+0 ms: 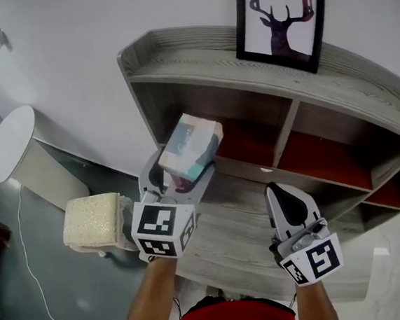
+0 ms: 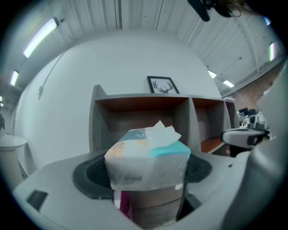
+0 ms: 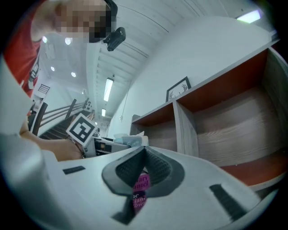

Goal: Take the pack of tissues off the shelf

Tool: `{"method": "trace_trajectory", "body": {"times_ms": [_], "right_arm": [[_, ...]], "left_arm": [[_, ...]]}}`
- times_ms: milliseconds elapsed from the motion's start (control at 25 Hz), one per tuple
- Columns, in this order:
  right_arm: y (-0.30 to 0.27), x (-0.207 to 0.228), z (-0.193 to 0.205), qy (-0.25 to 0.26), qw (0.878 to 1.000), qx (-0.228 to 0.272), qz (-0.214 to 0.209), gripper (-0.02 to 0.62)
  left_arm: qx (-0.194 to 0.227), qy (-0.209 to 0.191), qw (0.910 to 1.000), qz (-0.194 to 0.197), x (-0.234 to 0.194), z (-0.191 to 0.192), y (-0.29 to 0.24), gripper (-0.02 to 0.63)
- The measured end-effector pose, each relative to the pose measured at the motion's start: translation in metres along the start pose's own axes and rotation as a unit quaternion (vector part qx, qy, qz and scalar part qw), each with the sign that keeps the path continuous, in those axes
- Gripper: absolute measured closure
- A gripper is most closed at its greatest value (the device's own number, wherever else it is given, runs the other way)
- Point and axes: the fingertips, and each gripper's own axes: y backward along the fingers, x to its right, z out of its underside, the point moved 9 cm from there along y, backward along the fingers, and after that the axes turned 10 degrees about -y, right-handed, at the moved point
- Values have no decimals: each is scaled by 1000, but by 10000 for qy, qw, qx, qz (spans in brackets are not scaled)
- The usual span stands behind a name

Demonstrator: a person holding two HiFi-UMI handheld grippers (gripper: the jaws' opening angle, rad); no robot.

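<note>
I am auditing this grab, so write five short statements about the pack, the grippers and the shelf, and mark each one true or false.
1. The left gripper holds the pack. True.
2. The right gripper is wide open. False: its jaws are together with nothing held between them.
3. A deer picture stands on top of the shelf. True.
4. The pack lies inside a shelf compartment. False: it is held in the air in front of the shelf, clear of it.
5. A tissue sticks out of the pack's top. True.
</note>
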Motion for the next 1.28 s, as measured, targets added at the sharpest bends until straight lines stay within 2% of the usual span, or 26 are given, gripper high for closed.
{"method": "trace_trajectory", "body": {"times_ms": [200, 520, 1280], "right_arm": [[11, -6, -4, -36, 10000, 84, -40, 591], [22, -18, 0, -145, 9998, 110, -93, 591], [19, -17, -5, 96, 9999, 96, -103, 591]], "left_arm": [[283, 143, 9994, 100, 25, -10, 46, 173], [367, 171, 9992, -14, 43, -22, 84, 173], [355, 187, 9992, 61, 46, -18, 75, 173]]}}
